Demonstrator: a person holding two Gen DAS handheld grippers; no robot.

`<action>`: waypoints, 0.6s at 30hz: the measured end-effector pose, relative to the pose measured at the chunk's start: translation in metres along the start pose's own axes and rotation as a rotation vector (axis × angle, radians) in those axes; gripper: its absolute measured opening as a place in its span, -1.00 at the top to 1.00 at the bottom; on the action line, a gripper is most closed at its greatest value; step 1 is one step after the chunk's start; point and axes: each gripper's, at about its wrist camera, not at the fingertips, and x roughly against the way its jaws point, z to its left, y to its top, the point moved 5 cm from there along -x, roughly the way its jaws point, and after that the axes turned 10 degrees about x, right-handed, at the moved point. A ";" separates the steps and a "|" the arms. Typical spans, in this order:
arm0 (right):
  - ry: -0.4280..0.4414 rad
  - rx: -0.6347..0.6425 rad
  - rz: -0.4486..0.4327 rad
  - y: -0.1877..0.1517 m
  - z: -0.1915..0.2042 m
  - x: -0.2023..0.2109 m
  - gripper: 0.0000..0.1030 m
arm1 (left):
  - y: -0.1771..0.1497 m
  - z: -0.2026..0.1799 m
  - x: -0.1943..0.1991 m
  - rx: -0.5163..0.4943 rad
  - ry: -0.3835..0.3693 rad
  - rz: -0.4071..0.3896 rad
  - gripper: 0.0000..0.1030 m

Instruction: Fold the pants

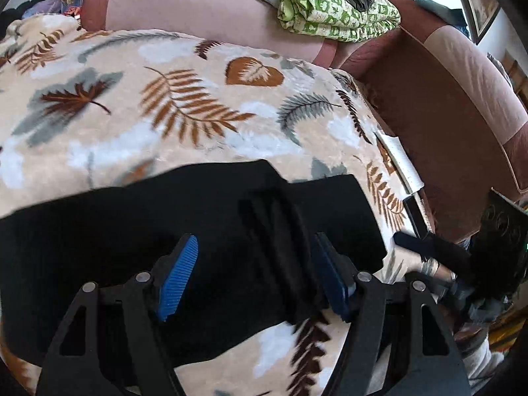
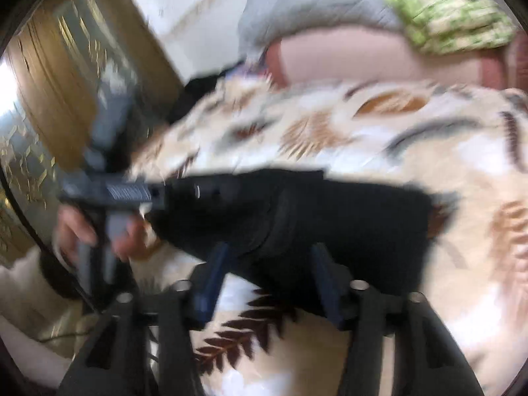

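Black pants [image 1: 198, 217] lie folded on a leaf-print blanket [image 1: 165, 105]. My left gripper [image 1: 257, 277] is open just above them, its blue pads [image 1: 178, 277] set wide apart over a raised fold of the cloth. In the blurred right wrist view the pants [image 2: 330, 217] lie across the middle, and my right gripper [image 2: 267, 280] is open over their near edge. The left gripper [image 2: 112, 194] shows there at the left end of the pants, held by a hand. The right gripper [image 1: 429, 247] shows at the right edge of the left wrist view.
A pink-brown sofa back [image 1: 198, 10] rises behind the blanket, with a green patterned cloth [image 1: 333, 6] and a grey cloth [image 2: 313, 10] piled on it. The sofa arm [image 1: 462, 99] stands at the right. A wooden door [image 2: 66, 82] is at the left.
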 end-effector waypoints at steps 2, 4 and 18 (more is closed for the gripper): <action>-0.076 -0.063 -0.001 -0.001 -0.031 0.005 -0.06 | -0.005 -0.012 -0.014 0.004 0.003 0.002 -0.41; -0.129 -0.119 0.017 -0.005 -0.052 -0.001 0.35 | -0.008 -0.019 -0.024 -0.004 0.031 0.003 -0.42; -0.197 -0.121 0.080 -0.021 -0.070 -0.023 0.61 | -0.018 -0.040 -0.051 -0.055 0.131 -0.016 -0.09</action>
